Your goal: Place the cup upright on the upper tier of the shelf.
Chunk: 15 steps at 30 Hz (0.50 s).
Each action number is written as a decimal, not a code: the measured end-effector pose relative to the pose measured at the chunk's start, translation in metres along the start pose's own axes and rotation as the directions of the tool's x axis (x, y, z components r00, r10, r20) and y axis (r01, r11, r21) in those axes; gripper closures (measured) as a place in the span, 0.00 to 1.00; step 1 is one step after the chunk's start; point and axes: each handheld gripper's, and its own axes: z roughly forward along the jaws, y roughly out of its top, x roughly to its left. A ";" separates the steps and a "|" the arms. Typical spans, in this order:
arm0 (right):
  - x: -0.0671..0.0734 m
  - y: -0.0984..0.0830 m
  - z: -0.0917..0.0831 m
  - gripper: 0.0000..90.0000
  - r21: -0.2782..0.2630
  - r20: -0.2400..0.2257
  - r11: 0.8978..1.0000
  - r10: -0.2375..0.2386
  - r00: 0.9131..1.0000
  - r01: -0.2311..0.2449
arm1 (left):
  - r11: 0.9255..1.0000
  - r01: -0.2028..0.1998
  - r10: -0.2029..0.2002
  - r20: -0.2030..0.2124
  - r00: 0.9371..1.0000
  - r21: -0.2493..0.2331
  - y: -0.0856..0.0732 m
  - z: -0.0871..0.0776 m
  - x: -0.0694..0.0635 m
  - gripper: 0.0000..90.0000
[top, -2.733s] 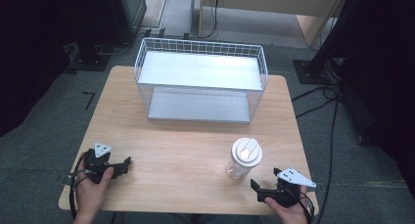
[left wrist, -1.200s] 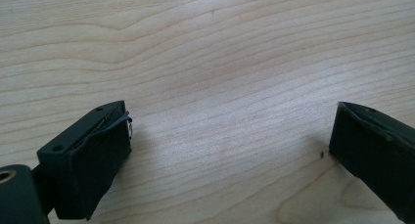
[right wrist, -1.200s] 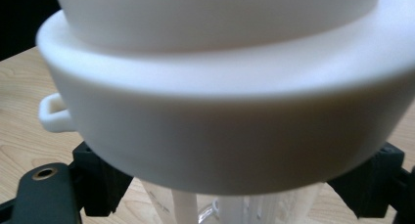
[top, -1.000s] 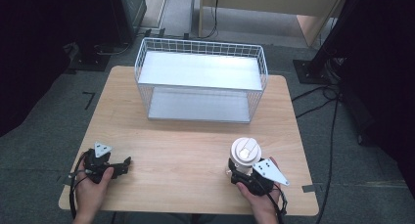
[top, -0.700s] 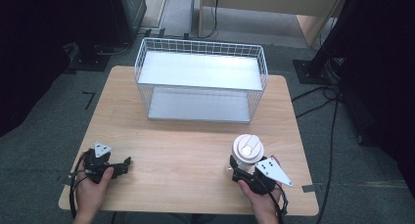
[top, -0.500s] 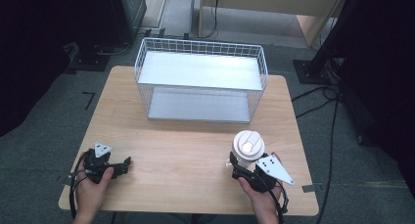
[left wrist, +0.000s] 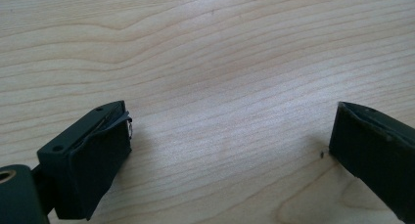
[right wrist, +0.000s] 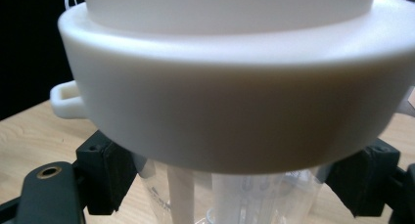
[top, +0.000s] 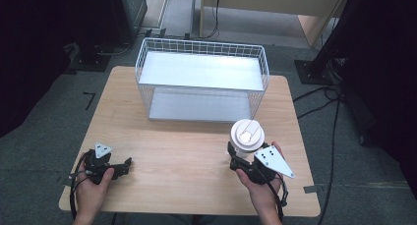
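Clamped on the clear body of the lidded cup (right wrist: pixel 235 194) just under its white lid (right wrist: pixel 235 82), the right gripper (top: pixel 246 158) has the cup in a firm hold near the table's (top: pixel 187 151) front right, and it looks lifted clear of the wood. So the pickup seems done. What is left, I judge, is carrying the cup forward and setting it inside the wire basket (top: pixel 201 80) at the table's far side. The left gripper (top: pixel 120 167) rests at the front left, jaws spread apart over bare wood, gripping nothing.

Lab, cables (top: pixel 322 95) on grey carpet (top: pixel 44 131), stand bases (top: pixel 314 70)
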 end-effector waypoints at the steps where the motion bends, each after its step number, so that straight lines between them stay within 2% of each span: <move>1: 0.000 0.002 0.000 0.18 -0.007 0.002 1.000 0.002 1.000 -0.002 | 1.000 0.001 -0.001 0.000 1.000 0.000 0.000 0.000 0.000 0.02; 7: -0.002 0.016 0.001 0.18 -0.042 0.028 0.999 0.001 1.000 0.000 | 1.000 -0.002 0.002 -0.001 1.000 0.000 0.000 0.000 0.000 0.02; 15: -0.002 0.031 0.003 0.18 -0.070 0.036 0.998 -0.004 0.999 0.006 | 1.000 -0.003 0.003 0.000 1.000 0.001 0.000 0.000 0.000 0.02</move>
